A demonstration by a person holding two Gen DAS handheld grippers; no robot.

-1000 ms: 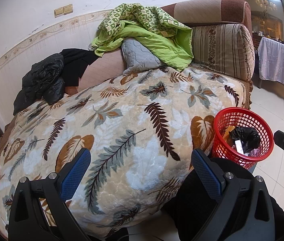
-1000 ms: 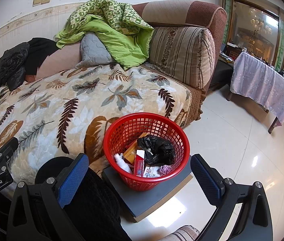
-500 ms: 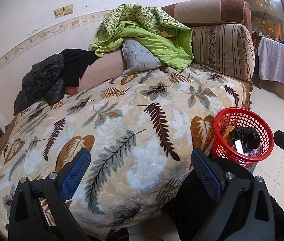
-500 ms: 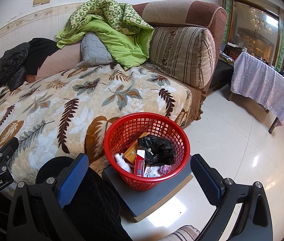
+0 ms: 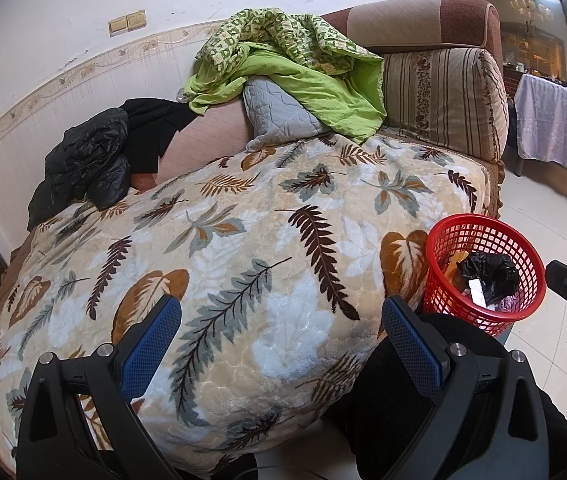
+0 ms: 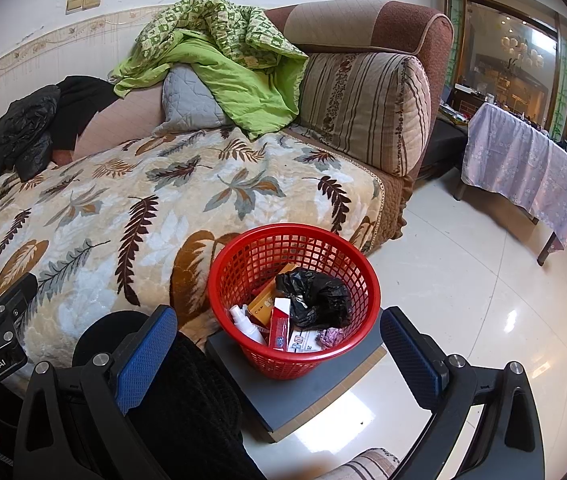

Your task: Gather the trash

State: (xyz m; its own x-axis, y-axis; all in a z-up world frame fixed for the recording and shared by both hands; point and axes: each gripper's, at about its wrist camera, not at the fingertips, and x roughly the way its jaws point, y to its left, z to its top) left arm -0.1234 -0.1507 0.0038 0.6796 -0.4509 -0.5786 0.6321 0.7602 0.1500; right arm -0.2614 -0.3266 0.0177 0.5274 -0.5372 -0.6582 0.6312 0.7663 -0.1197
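A red mesh basket [image 6: 251, 256] stands on a grey board [image 6: 307, 392] on the floor beside the sofa. In it lie a black plastic bag [image 6: 315, 300], a red box [image 6: 279, 324], an orange box [image 6: 263, 304], a small white bottle [image 6: 245, 322] and paper scraps. The basket also shows at the right of the left wrist view [image 5: 483, 236]. My right gripper [image 6: 279, 354] is open and empty, just in front of the basket. My left gripper [image 5: 281, 342] is open and empty, over the leaf-patterned blanket [image 5: 243, 240].
The sofa holds a green quilt [image 5: 283, 60], a grey pillow [image 5: 275, 120], black jackets [image 5: 91, 160] and a striped cushion [image 6: 363, 112]. A table under a lilac cloth [image 6: 523, 172] stands at the right. The floor [image 6: 463, 280] is glossy tile.
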